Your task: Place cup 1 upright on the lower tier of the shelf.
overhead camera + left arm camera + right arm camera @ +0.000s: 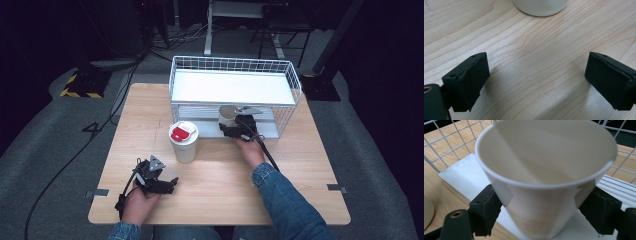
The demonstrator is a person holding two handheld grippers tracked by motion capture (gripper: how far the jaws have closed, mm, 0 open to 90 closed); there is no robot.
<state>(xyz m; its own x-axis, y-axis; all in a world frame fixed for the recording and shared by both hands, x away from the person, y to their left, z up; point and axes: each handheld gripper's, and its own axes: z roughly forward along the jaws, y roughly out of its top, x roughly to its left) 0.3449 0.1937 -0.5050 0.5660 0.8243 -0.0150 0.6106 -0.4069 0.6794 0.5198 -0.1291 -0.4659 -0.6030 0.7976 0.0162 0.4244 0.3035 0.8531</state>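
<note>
Spanning most of the high view, the wooden bench (215, 200) carries everything, its pale grain also running under the jaws in the left tool view. At its far edge stands a white wire rack (235, 95) with a solid white upper shelf and a lower shelf just above the bench top. In front of the rack, near the middle of the bench, a tall cream cup with a red-and-white lid (184, 142) stands upright; its rounded base (540, 7) shows at the top of the left tool view. Smaller is the open paper cup (544, 182), white, upright and slightly tilted, at the front edge of the rack's lower shelf, with wire mesh behind it. The right tool (544, 212) has one black pad on either side of this cup's lower wall, and the wall is dented inward where the pads meet it, so the jaws are clamped on the paper cup. In the high view the right tool (231, 127) reaches into the rack's lower opening. The left tool (172, 182) rests low over the near left part of the bench, its jaws wide apart with bare wood between them.
</note>
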